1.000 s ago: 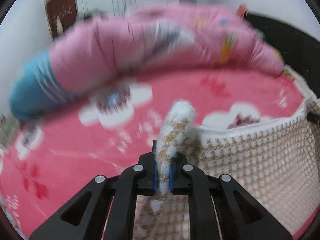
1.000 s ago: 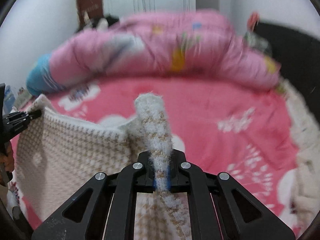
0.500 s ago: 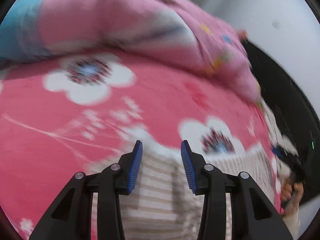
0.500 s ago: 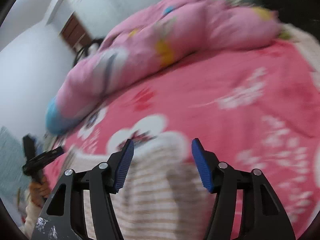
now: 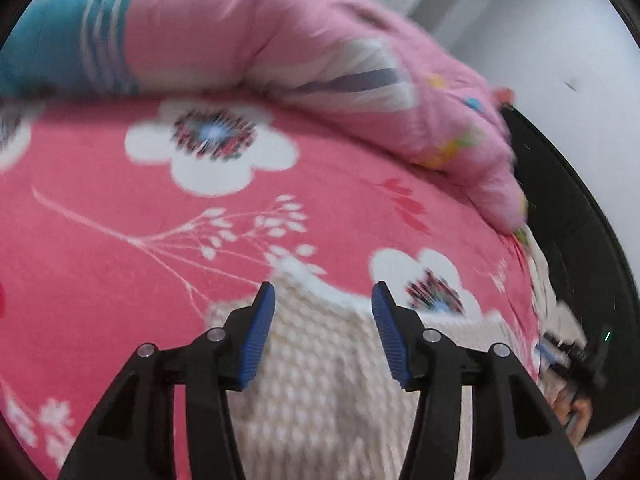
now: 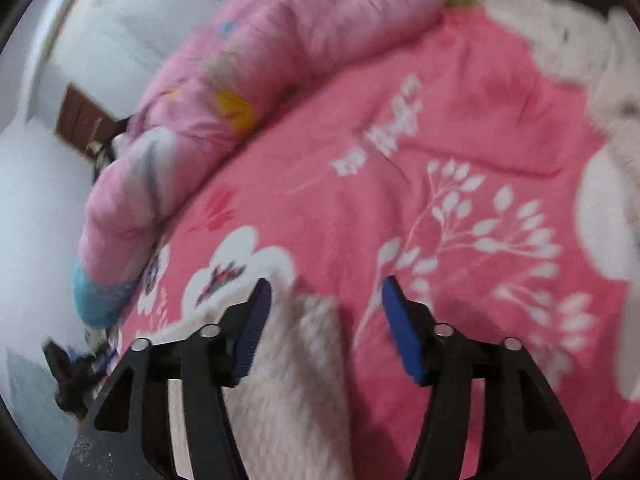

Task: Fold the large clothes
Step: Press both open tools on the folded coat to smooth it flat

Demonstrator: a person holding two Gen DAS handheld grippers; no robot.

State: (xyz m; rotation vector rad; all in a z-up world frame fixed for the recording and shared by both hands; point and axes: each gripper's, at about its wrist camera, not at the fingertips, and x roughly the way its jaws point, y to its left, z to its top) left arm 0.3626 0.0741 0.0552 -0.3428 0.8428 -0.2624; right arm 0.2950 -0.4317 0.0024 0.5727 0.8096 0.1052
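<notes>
While both tongs stand parted above the bed, the risks come first.

Risk, fold slipping: the cream knit sweater (image 5: 332, 364) is fluffy and loose, so the freshly laid edge may spring back or slide on the pink floral bedsheet (image 5: 100, 264) if a finger drags across it.
Risk, snagging: a pad (image 5: 258, 340) could catch in the open weave and pull the layer askew.
Risk, uneven fold: the two corners look set down apart from each other, so the edge may lie crooked; blur in both views hides how straight it is.
Left tongs (image 5: 323, 334): jaws have just been opening, now about half apart; the sweater lies below and between them, and neither pad presses on it.
Right tongs (image 6: 325, 326): jaws have just been opening, a bit wider than the left; a fuzzy sweater corner (image 6: 308, 356) sits in the gap, released.
Sweater, place: on the bed, at its near edge, under both tongs.
Background: a rolled pink quilt (image 5: 304, 52) lies along the far side, well apart from the sweater.
</notes>
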